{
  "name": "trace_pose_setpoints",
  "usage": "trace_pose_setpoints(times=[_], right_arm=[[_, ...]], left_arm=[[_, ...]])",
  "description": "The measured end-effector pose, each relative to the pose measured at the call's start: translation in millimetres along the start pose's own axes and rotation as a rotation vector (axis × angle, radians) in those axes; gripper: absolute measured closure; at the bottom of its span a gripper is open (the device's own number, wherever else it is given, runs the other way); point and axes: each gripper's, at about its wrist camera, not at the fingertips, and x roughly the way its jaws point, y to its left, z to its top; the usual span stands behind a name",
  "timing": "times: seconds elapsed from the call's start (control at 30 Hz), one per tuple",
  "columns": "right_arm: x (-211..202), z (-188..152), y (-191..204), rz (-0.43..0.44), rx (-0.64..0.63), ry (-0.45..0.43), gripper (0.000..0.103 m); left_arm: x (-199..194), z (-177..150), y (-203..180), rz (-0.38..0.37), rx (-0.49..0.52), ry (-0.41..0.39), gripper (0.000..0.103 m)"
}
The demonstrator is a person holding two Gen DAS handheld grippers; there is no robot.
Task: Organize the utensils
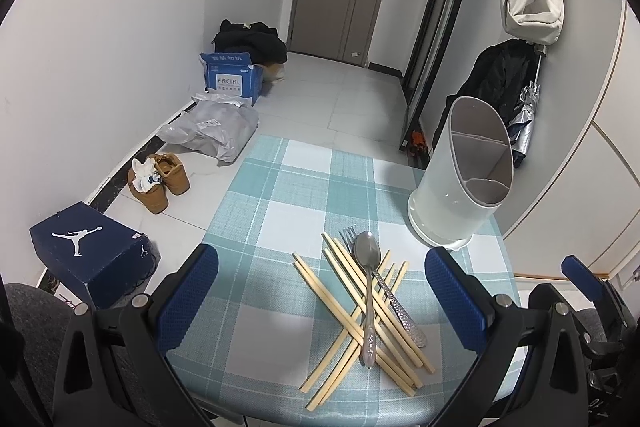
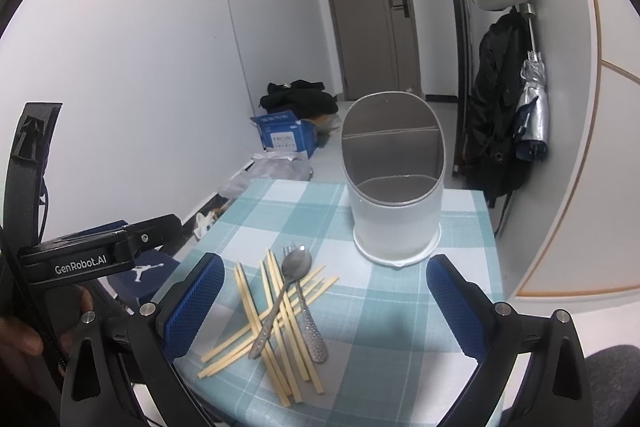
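Hovering above the desk (image 1: 280,187), both tongs are held wide apart and empty: the left tongs (image 1: 320,303) straddle the pile from above, and the right tongs (image 2: 324,303) are poised nearer the holder (image 2: 394,187). Nothing is gripped yet.

The holder, white with divided compartments, is seen empty at the far right part of the desk. Just in front of it, towards the camera, the utensils lie in one crossed heap: chopsticks (image 1: 352,311) fanned in two directions, a spoon (image 1: 368,291) laid on top of them, and a fork (image 1: 400,303) with only its tines peeking out beside the spoon bowl.

The tangle is judged the main hazard. If the spoon is lifted carelessly, chopsticks underneath could be dragged or flicked, and several ends already reach close to the near edge of the desk, so a nudge could send them to the floor. Thin round sticks could also be pinched crookedly and slip. The tall holder might be tipped if it is struck by the tongs during insertion.
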Motion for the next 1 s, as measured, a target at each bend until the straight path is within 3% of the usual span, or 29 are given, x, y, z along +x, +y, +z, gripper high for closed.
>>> trace_pose_setpoints(times=[0.57,0.8,0.93,1.0], right_arm=[[22,5,4,0.046,-0.019,0.039,0.001],[62,12,15,0.071,-0.034,0.12,0.001],[99,16,21,0.1,-0.018,0.221,0.003],[123,15,26,0.072,-0.034,0.284,0.005]], left_arm=[[13,4,18,-0.012,-0.073,0.061,0.002],[26,11,41,0.025,-0.143,0.07,0.002],[38,16,62,0.044,-0.203,0.103,0.002],[43,18,69,0.048,-0.228,0.118,0.002]])
